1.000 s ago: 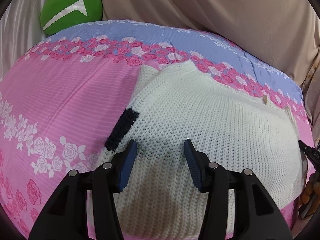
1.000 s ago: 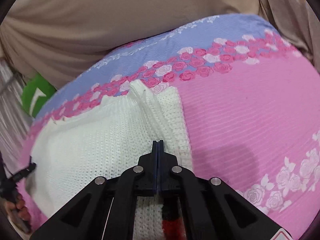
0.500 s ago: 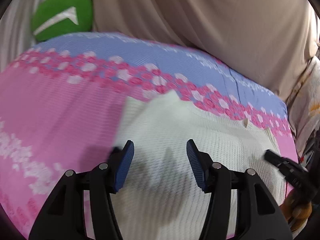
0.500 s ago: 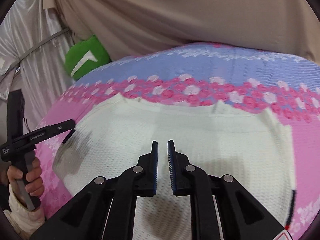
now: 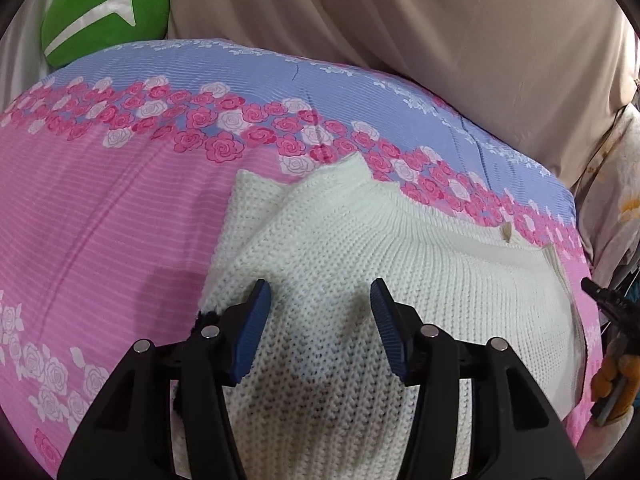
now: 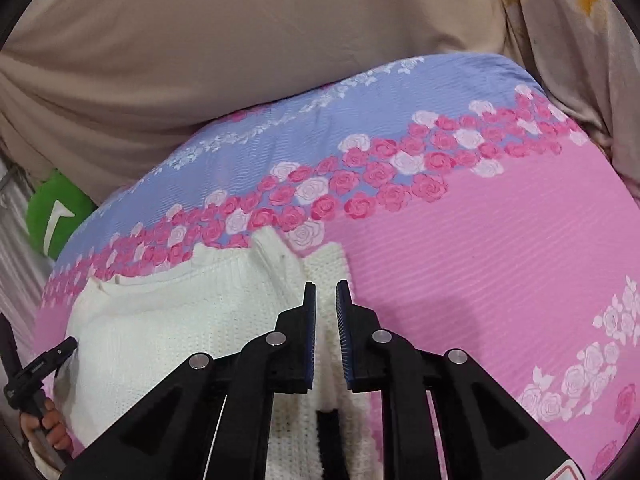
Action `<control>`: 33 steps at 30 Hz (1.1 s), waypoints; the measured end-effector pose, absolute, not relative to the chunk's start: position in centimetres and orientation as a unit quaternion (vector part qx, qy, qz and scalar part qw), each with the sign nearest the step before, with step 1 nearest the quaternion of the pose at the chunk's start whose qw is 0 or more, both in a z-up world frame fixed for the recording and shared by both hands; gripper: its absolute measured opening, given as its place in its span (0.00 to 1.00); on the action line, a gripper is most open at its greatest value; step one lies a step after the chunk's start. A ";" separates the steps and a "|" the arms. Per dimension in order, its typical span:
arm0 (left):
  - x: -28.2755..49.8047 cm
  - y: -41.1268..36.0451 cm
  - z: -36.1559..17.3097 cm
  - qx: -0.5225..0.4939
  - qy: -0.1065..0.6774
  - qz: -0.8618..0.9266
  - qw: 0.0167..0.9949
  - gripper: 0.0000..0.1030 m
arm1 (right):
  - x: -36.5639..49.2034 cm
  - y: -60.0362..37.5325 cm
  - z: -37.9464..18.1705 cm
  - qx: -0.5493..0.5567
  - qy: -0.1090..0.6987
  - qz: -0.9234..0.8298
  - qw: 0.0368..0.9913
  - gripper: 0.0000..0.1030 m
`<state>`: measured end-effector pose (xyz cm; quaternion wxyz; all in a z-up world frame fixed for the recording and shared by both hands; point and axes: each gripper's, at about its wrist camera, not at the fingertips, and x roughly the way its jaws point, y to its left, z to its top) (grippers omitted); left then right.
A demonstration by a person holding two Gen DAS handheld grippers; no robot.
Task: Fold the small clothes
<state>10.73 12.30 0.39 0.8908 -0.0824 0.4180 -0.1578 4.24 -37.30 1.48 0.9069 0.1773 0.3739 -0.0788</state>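
A white knit sweater (image 5: 360,256) lies on the pink and blue rose-print bedsheet (image 5: 100,220), its side parts folded in over the body. My left gripper (image 5: 318,300) hovers open over its left part, nothing between the blue pads. A bit of dark trim (image 5: 202,316) peeks out beside the left finger. My right gripper (image 6: 325,304) stands over the sweater's (image 6: 180,320) right edge, jaws a narrow gap apart and empty, with a dark strip (image 6: 328,432) below them. Each view catches the other gripper at its edge: the right gripper (image 5: 600,296) and the left gripper (image 6: 56,354).
A green plush cushion (image 5: 104,8) sits at the bed's far left corner. Beige drapery (image 5: 440,40) hangs behind the bed, and a flowered cloth (image 5: 612,200) is at the right. A hand (image 6: 44,428) holds the left gripper's handle.
The right gripper's jaws went from shut to slightly apart; it swung over the sweater's middle and back to its right edge. The left gripper shifted, and its finger now hides most of the dark cuff.
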 end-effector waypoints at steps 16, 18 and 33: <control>10.7 12.0 0.1 -0.064 0.412 -0.147 0.897 0.45 | 10.5 -38.0 -2.0 0.141 0.421 -0.087 0.892 0.05; 10.6 11.8 0.2 -0.057 0.411 -0.142 0.899 0.45 | 10.3 -37.7 -1.0 0.140 0.427 -0.091 0.889 0.08; 3.6 21.3 -0.9 -0.201 0.453 -0.120 0.860 0.70 | 2.9 -18.4 -0.3 0.048 0.419 0.133 0.897 0.21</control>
